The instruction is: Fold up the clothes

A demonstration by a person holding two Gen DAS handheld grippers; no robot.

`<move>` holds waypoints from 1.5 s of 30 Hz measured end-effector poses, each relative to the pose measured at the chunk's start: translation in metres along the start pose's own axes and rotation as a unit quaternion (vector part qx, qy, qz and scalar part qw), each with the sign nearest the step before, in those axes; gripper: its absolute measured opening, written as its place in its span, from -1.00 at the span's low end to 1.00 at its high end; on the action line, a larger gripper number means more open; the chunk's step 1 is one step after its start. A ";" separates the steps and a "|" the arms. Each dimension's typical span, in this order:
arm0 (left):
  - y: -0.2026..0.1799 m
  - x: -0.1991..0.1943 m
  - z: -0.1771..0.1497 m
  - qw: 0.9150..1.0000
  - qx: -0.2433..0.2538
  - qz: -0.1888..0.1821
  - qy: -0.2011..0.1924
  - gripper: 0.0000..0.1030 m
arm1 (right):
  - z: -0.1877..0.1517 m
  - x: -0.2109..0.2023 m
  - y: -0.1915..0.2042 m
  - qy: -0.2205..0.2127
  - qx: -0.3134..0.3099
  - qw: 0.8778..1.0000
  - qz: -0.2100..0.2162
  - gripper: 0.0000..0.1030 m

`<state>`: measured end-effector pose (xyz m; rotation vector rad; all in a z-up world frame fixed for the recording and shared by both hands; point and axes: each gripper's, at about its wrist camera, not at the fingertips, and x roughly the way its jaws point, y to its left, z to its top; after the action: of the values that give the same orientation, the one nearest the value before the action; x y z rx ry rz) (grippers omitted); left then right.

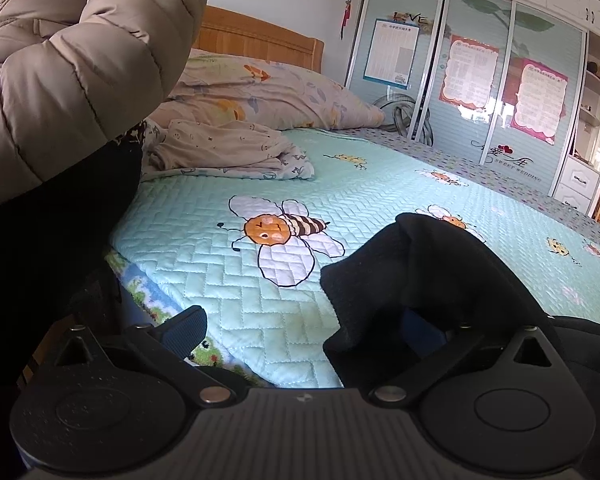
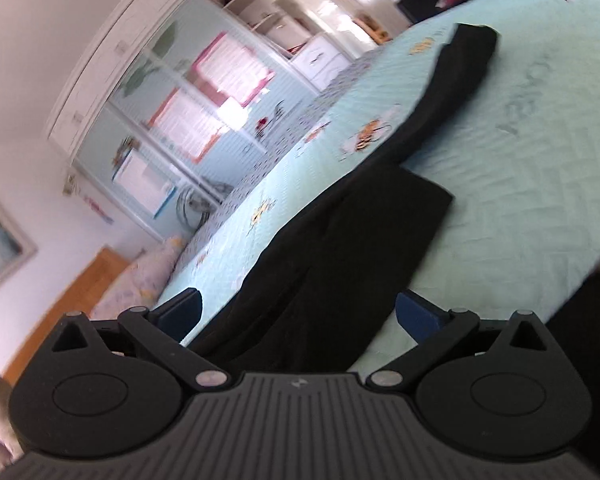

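Your left gripper (image 1: 300, 332) is hovering over the near edge of the bed (image 1: 228, 280), fingers spread wide. A fold of the black garment (image 1: 428, 276) is draping over the right-hand finger and hiding its pad; you cannot tell whether that fold is resting loose or caught. Your right gripper (image 2: 300, 312) is tilting steeply over the same bed (image 2: 520, 184), fingers (image 2: 182, 310) also spread wide. The black garment (image 2: 340, 248) is lying stretched across the mint quilted bedspread, passing between those open fingers without being pinched. A pile of light patterned clothes (image 1: 228, 154) is sitting near the pillow (image 1: 268, 92).
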<state>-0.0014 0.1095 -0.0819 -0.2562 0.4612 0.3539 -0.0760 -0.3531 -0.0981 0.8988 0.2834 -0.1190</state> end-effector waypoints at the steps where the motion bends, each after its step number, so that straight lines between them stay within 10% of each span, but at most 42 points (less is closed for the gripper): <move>1: 0.000 -0.001 0.000 1.000 0.000 0.000 -0.001 0.99 | 0.001 0.000 -0.003 -0.003 0.009 1.000 -0.006 0.99; 8: 0.001 -0.004 -0.001 1.000 0.000 0.001 0.002 0.99 | 0.000 -0.007 -0.016 -0.002 0.048 0.999 -0.014 0.99; 13: 0.001 -0.002 0.000 1.000 0.000 0.003 0.006 0.99 | -0.001 -0.025 0.013 -0.073 -0.052 0.996 -0.016 0.99; 19: -0.002 -0.001 -0.001 1.000 0.004 0.007 0.009 0.99 | -0.029 -0.028 0.075 -0.072 -0.236 0.967 0.061 0.99; 28: 0.000 -0.001 -0.001 1.000 0.003 0.006 0.012 0.99 | -0.056 -0.003 0.161 0.004 -0.351 0.922 0.162 0.99; 33: 0.000 -0.001 -0.002 1.000 0.004 0.004 0.011 0.99 | -0.051 0.010 0.206 0.053 -0.328 0.921 0.201 0.99; 38: 0.001 0.000 -0.001 1.000 0.003 0.002 0.012 0.99 | -0.036 -0.036 0.212 -0.026 -0.317 0.899 0.302 1.00; 41: 0.001 0.000 -0.001 1.000 0.003 0.001 0.012 0.99 | -0.029 -0.035 0.187 -0.021 -0.301 0.917 0.261 1.00; 45: 0.001 0.000 -0.002 1.000 0.003 0.000 0.011 0.99 | 0.001 -0.013 0.118 0.007 -0.166 0.972 0.166 1.00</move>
<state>-0.0029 0.1102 -0.0834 -0.2538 0.4843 0.3503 -0.0625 -0.2811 -0.0050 0.6030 0.1551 0.2398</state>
